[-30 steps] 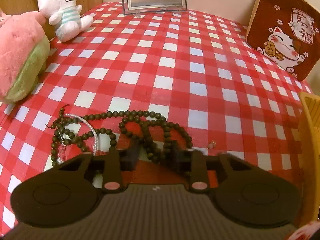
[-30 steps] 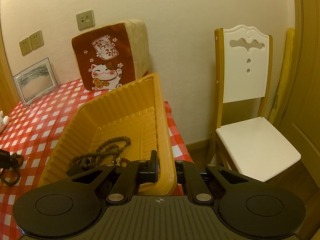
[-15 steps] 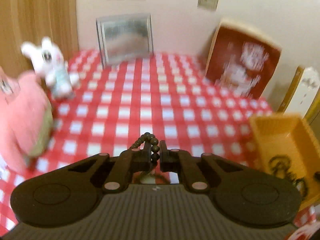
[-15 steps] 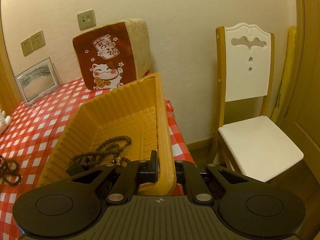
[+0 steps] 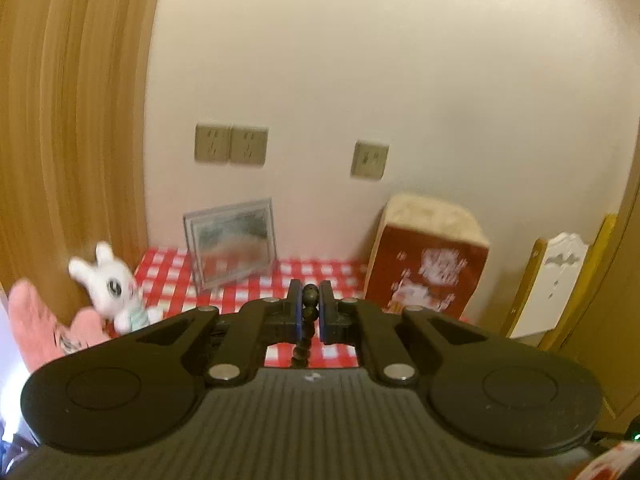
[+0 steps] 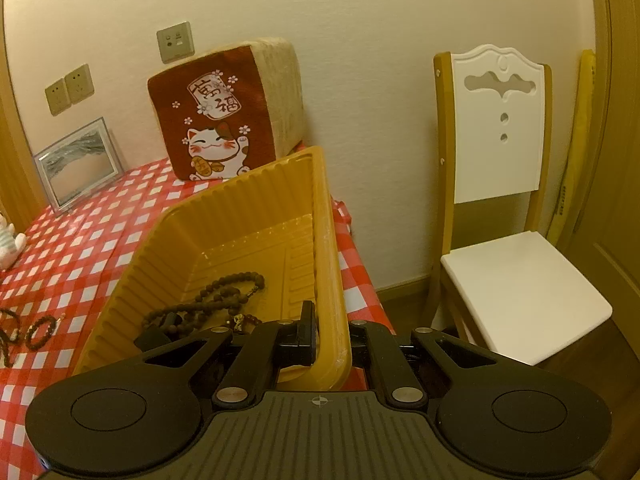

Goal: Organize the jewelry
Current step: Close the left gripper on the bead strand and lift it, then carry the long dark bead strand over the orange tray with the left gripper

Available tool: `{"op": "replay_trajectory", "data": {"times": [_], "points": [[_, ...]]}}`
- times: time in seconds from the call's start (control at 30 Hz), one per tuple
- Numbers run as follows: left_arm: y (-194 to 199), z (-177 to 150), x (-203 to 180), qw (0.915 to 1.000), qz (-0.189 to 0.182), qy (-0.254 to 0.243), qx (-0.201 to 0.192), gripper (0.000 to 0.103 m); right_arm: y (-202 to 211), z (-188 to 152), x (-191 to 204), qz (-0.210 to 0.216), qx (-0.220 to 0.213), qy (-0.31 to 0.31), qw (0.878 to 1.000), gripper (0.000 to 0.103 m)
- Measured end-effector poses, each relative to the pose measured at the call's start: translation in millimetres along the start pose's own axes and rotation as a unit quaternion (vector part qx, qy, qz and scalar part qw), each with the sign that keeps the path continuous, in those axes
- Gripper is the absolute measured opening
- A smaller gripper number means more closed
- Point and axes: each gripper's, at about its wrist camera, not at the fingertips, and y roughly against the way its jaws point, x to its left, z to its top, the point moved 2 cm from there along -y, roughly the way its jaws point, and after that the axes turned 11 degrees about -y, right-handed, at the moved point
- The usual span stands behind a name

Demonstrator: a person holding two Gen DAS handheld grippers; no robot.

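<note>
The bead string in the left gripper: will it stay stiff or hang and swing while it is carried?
Probably floppy: the bead string droops below the left gripper, which pinches only a bead or two. It may swing, since most of it hangs free. It could also slip, because round beads give the pads little to hold.

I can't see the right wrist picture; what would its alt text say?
The right gripper is shut on the near rim of a yellow ribbed tray, which holds dark bead strings, on a red-and-white checked tablecloth. Behind the tray, a lucky-cat cushion and a picture frame stand against the wall; a white chair is to the right.
</note>
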Motion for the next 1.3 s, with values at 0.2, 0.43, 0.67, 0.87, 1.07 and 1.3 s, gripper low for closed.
{"op": "replay_trajectory", "data": {"times": [0.2, 0.43, 0.67, 0.87, 1.07, 1.3], "points": [[23.1, 26.8, -4.0, 0.9992, -0.018, -0.001, -0.037, 0.006, 0.1, 0.1, 0.0, 0.000, 0.000, 0.000, 1.000, 0.005], [42.2, 54.3, -11.3, 0.9968, -0.037, -0.010, -0.070, 0.006, 0.4, -0.1, 0.0, 0.000, 0.000, 0.000, 1.000, 0.005], [71.0, 91.1, -11.6, 0.9915, -0.033, -0.028, -0.123, 0.006, 0.4, -1.1, 0.6, 0.001, -0.001, 0.000, 1.000, 0.005], [43.4, 66.9, -20.5, 0.9974, -0.053, -0.020, -0.045, 0.006, 0.6, -0.9, 1.2, 0.002, -0.001, -0.001, 1.000, 0.005], [65.3, 94.1, -16.9, 0.9928, -0.059, -0.020, -0.102, 0.006, -1.1, -0.4, 0.3, 0.003, 0.000, 0.000, 1.000, 0.005], [77.3, 123.3, -24.5, 0.9878, -0.069, -0.038, -0.134, 0.006, -1.6, -0.2, 0.6, 0.003, -0.001, -0.001, 1.000, 0.005]]}}
